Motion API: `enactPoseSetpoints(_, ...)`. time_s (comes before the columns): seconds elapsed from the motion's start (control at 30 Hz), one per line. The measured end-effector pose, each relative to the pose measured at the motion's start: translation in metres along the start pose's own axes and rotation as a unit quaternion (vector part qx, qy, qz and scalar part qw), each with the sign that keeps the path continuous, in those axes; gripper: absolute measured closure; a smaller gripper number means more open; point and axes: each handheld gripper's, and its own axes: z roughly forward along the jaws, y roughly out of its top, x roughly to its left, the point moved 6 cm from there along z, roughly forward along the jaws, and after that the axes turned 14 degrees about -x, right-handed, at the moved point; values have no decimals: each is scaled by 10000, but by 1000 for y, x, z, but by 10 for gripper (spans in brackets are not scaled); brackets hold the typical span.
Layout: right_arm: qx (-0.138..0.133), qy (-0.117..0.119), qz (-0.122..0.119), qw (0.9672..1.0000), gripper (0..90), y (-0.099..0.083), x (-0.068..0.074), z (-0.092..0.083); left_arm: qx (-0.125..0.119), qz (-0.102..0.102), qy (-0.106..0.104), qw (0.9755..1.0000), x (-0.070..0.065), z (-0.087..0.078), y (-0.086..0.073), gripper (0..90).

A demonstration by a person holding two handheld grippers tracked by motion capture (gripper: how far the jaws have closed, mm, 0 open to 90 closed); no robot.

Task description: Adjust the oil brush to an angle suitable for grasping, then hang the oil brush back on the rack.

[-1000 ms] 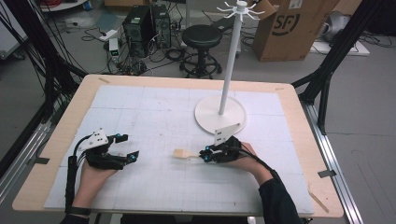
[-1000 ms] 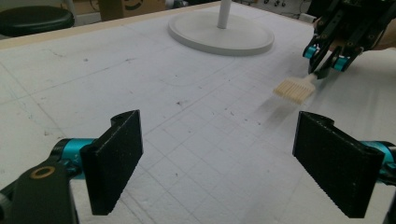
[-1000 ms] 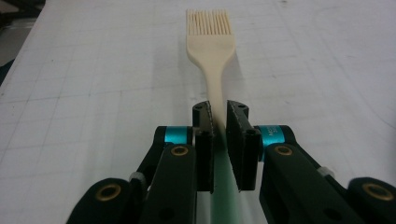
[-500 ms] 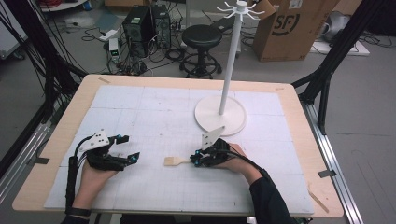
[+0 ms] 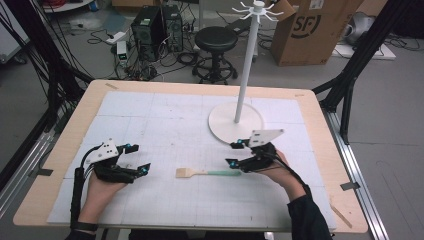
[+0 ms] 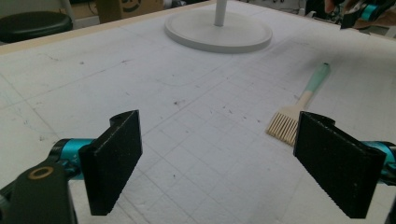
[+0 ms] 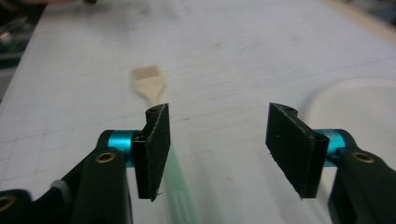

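The brush (image 5: 207, 173) lies flat on the table (image 5: 165, 120); the right gripper (image 5: 234, 154) and the left gripper (image 5: 140, 158) both stand wide apart, holding nothing.

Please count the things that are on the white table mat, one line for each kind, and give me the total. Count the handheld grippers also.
Small brush with green handle and pale bristles: 1
White stand with round base and tall pole: 1
Handheld black grippers, jaws open: 2, left and right
Total: 4

Lab: gridded test table (image 5: 150, 115), computer towers (image 5: 157, 25), floor cables (image 5: 135, 70).
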Motion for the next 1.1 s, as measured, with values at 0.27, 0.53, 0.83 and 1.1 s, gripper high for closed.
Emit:
enactPoseSetpoints(0.27, -557, -1188, 288, 9909, 310, -13, -16, -79, -243, -44, 95, 9996, 4, -1, 5, 144)
enactPoseSetpoints(0.53, -695, -2003, 774, 9742, 246, -41, -24, -126, -423, -119, 277, 9986, 12, -2, 18, 133)
enactPoseSetpoints(0.83, -623, -2503, 1101, 9599, 210, -61, -32, -144, -346, -107, 510, 9980, 15, -4, 16, 93)
enactPoseSetpoints(1.1, -525, -2473, 1062, 9617, 209, -64, -31, -143, -402, -195, 477, 9979, 14, 0, 15, 79)
